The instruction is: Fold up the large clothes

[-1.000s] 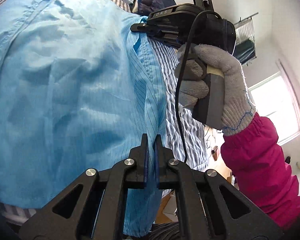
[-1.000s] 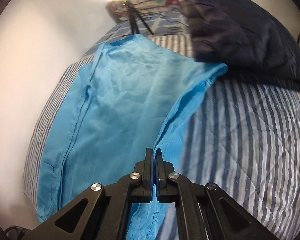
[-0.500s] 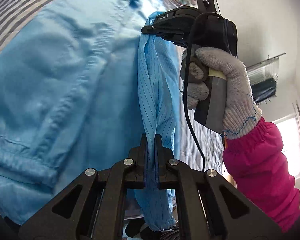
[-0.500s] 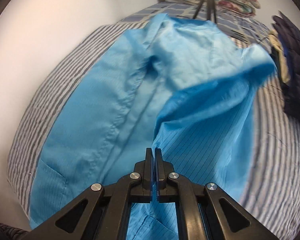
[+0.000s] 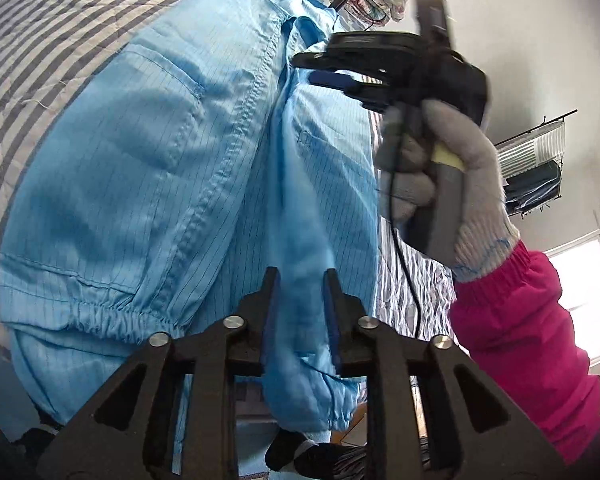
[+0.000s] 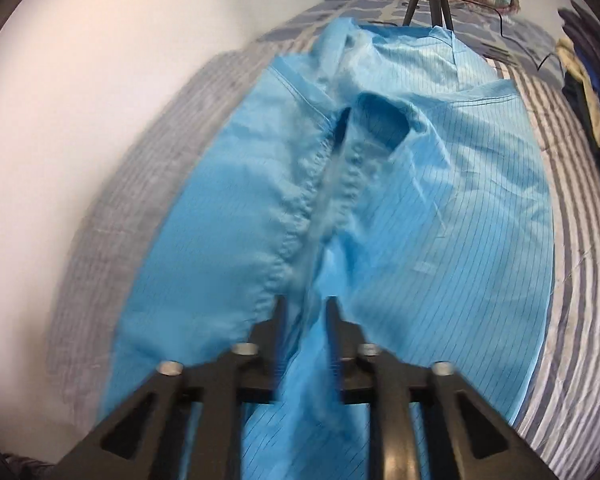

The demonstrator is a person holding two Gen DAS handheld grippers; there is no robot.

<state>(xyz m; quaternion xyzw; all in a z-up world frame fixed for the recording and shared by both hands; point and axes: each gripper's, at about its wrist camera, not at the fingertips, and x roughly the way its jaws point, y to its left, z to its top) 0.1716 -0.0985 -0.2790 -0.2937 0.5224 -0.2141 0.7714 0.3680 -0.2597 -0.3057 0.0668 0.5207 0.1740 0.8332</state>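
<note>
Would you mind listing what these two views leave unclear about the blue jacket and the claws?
- Left wrist view: the blue jacket hem runs behind the left claw, so the lower edge is hidden.
- Right wrist view: motion blur smears the zipper ahead of the right claw.
- Right wrist view: dark clothes are cut off by the edge.

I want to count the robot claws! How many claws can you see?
2. The left claw is at the bottom, open over the blue garment. The right claw is higher up, in the gloved hand.
</note>
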